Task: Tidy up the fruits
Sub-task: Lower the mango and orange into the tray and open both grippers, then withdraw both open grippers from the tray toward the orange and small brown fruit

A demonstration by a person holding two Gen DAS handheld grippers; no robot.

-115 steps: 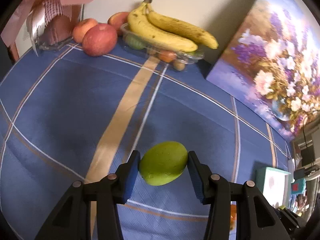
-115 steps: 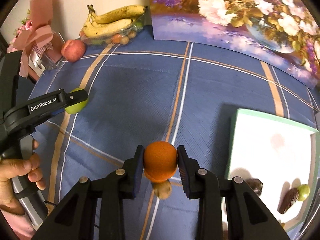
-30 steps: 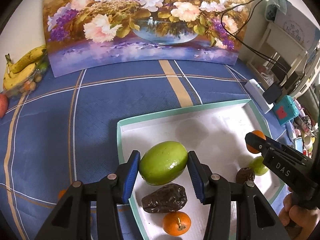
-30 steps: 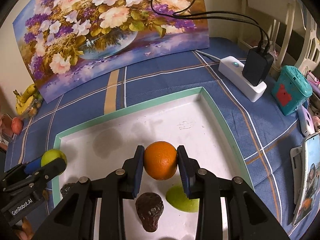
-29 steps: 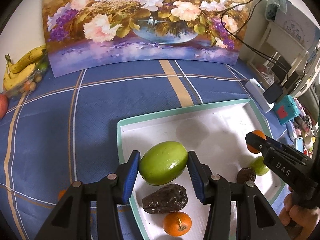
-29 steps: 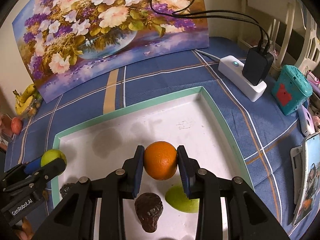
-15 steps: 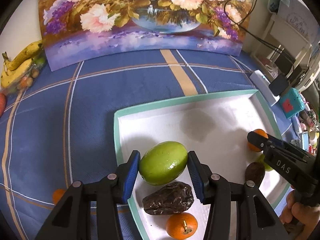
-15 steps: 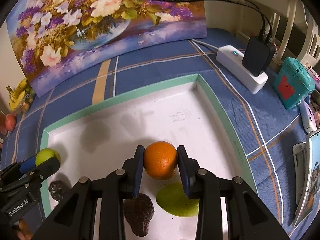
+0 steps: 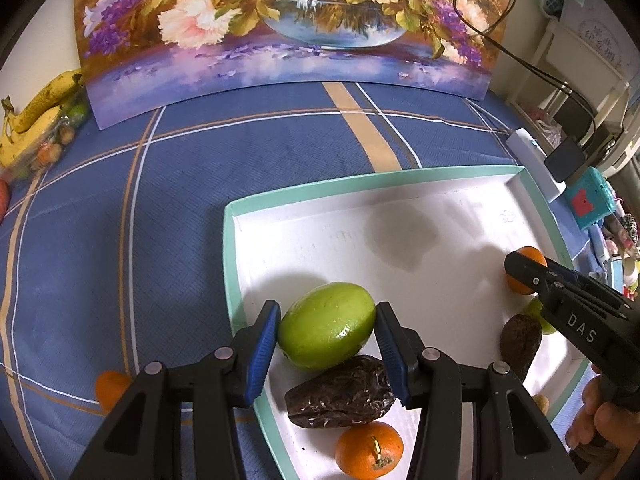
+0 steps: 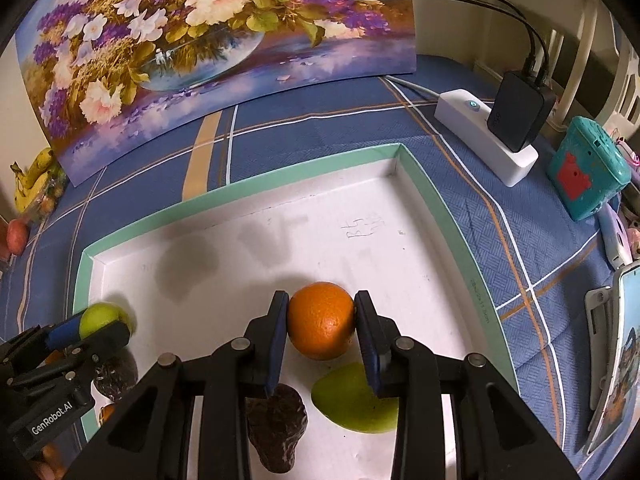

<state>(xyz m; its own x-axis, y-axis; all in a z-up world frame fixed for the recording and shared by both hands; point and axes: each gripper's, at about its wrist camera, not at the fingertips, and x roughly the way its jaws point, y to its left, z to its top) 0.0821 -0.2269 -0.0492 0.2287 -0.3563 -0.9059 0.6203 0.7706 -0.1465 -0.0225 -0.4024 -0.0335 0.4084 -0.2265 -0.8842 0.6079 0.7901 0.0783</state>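
Observation:
My left gripper [image 9: 326,330] is shut on a green mango [image 9: 327,326], held low over the near left part of the white tray with a teal rim [image 9: 360,186]. My right gripper [image 10: 321,322] is shut on an orange [image 10: 321,320] over the tray's [image 10: 248,186] near middle. In the tray lie a dark date [image 9: 342,394], a small orange [image 9: 369,455], another date [image 10: 277,426] and a green fruit [image 10: 352,402]. The right gripper also shows in the left wrist view [image 9: 524,270], the left gripper in the right wrist view [image 10: 104,326].
A flower painting [image 9: 288,28] leans at the back of the blue checked cloth. Bananas [image 9: 36,108] sit far left. A small orange [image 9: 110,388] lies on the cloth left of the tray. A white power strip with a black adapter [image 10: 492,136], a teal box [image 10: 586,168] and a phone [image 10: 620,344] stand right.
Both grippers have carried their fruit from the open cloth to over the tray and have sunk lower toward its floor in the last second. Both stay shut.

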